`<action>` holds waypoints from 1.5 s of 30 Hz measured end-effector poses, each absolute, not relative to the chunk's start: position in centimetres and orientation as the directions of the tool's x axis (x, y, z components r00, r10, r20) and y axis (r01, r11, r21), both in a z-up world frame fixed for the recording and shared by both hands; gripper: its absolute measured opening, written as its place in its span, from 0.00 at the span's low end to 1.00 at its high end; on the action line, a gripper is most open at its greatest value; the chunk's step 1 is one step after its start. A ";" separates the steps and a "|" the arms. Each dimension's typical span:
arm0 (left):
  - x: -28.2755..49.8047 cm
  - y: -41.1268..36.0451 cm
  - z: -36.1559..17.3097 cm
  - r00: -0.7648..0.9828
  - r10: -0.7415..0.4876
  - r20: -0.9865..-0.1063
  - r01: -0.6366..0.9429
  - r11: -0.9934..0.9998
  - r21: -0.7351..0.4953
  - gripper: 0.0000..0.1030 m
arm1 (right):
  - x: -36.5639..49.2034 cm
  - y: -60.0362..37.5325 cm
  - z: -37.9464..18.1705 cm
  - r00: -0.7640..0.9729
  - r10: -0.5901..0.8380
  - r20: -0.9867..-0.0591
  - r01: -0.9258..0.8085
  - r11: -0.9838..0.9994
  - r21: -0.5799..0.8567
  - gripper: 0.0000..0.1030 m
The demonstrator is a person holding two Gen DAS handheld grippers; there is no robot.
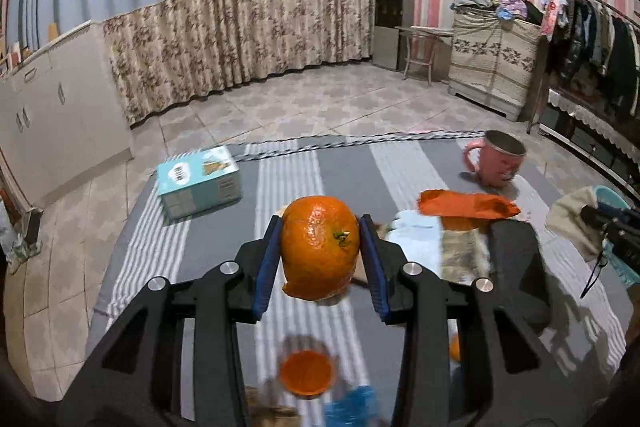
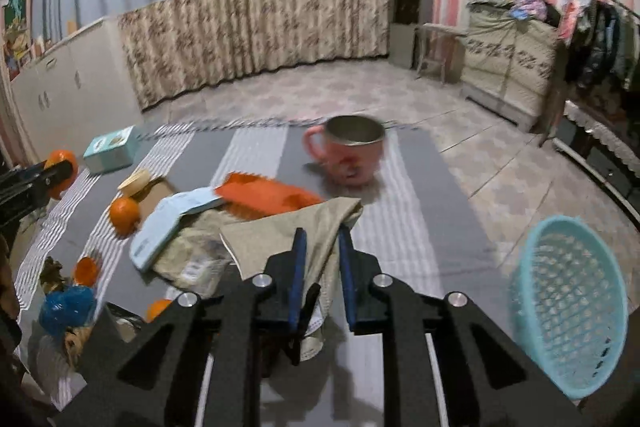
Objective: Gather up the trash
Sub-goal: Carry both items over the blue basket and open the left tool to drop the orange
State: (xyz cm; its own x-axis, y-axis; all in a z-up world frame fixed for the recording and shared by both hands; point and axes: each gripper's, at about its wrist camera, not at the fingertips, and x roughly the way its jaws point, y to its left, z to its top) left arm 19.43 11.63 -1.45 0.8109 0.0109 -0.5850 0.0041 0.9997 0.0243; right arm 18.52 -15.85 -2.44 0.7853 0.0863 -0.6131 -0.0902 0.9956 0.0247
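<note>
My left gripper (image 1: 320, 227) is shut on an orange peel (image 1: 320, 251), round and hollow at its ragged lower end, held above the grey striped tablecloth (image 1: 348, 163). From the right wrist view that peel (image 2: 60, 163) shows at the far left. The blue pads of my right gripper (image 2: 322, 233) are closed on a fold of beige cloth-like wrapper (image 2: 288, 231), one corner hanging below the jaws. More trash lies in a heap: an orange wrapper (image 2: 268, 195), a pale blue packet (image 2: 168, 223), a clear crumpled bag (image 2: 196, 267). A teal mesh basket (image 2: 568, 307) stands at the right.
A pink mug (image 2: 348, 155) stands at the table's far edge and a teal carton (image 2: 112, 147) at the far left. Whole oranges (image 2: 124, 215), peel pieces (image 2: 86, 271) and a blue crumpled ball (image 2: 66, 307) lie on the left. Tiled floor, curtains and cabinets surround the table.
</note>
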 end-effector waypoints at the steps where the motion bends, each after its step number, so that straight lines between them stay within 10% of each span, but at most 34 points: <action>1: 19.5 11.1 -1.4 0.811 0.004 -0.585 0.009 1.000 0.020 0.37 | 18.6 -16.9 -2.3 0.791 0.075 -0.608 -0.081 0.997 0.018 0.16; 45: 18.7 -25.7 -2.5 0.754 -0.390 -0.528 0.456 0.890 -0.006 0.37 | 13.0 -44.9 -2.3 0.795 -0.271 -0.542 0.363 0.929 0.068 0.16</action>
State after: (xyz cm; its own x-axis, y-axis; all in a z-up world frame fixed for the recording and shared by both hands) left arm 18.71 -25.66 -2.52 0.7544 -0.3898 -0.5281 0.4555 0.8902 -0.0063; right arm 12.96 -44.88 -2.29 0.7953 -0.2711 -0.5422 0.3631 0.9293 0.0679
